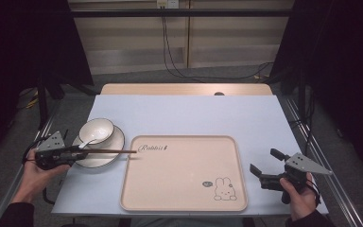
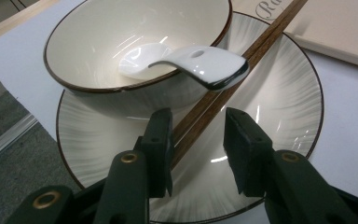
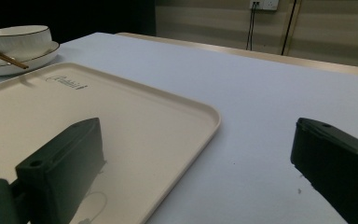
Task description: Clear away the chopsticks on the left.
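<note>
A white bowl stands on a white plate at the table's left. A white spoon rests in the bowl with its handle over the rim. Brown chopsticks run from the plate to the left edge of a beige rabbit tray. My left gripper is open at the plate's left rim. In the left gripper view the chopsticks lie between the jaws, against one and clear of the other. My right gripper is open and holds nothing, just right of the tray.
A pale blue cover spreads over the table, with a wooden strip along the far edge. Metal rails run down both sides. Cables hang at the back wall. Dark curtains flank the table.
</note>
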